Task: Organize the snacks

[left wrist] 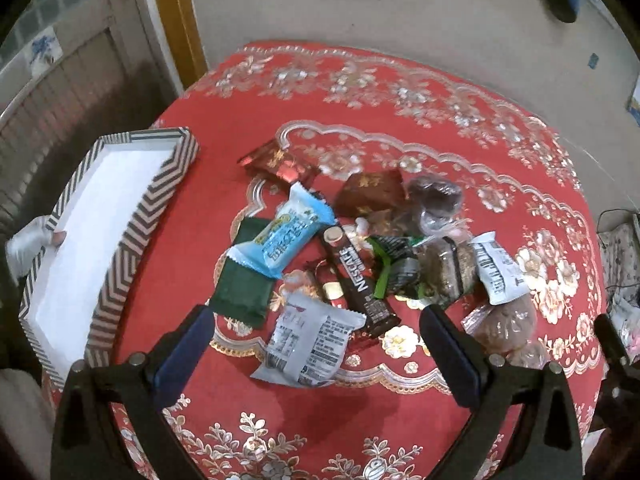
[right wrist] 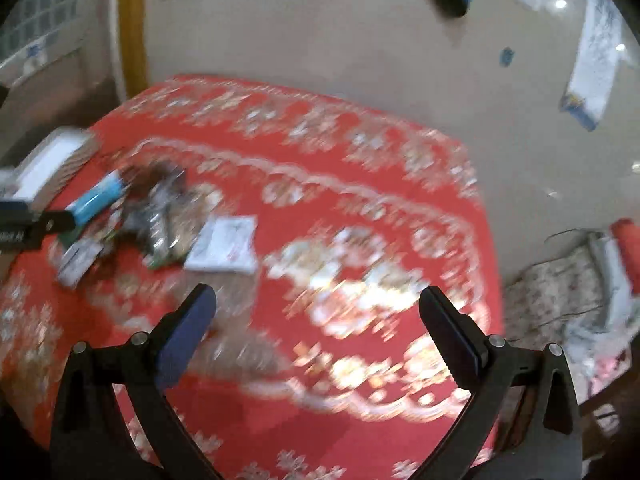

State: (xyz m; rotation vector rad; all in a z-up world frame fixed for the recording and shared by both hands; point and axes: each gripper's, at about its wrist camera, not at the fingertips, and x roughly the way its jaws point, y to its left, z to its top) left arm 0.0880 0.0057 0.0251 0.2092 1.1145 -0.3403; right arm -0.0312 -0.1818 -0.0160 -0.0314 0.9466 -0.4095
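A pile of snacks lies on the red floral tablecloth (left wrist: 420, 80): a blue packet (left wrist: 286, 234), a dark green packet (left wrist: 242, 280), a brown Nescafe stick (left wrist: 358, 280), a white printed packet (left wrist: 310, 340), brown wrapped sweets (left wrist: 370, 192) and a white sachet (left wrist: 496, 272). My left gripper (left wrist: 316, 320) is open and empty, just above the white printed packet. A zigzag-patterned tray (left wrist: 132, 236) with a white inside stands at the left. My right gripper (right wrist: 316, 300) is open and empty over bare cloth; its view is blurred, with the pile (right wrist: 160, 216) far left.
The table's far edge meets a beige floor. A cluttered surface with cables (right wrist: 580, 280) is beyond the right edge. In the right wrist view the left gripper's black body (right wrist: 24, 228) shows at the left edge. A white cloth (left wrist: 24, 244) lies left of the tray.
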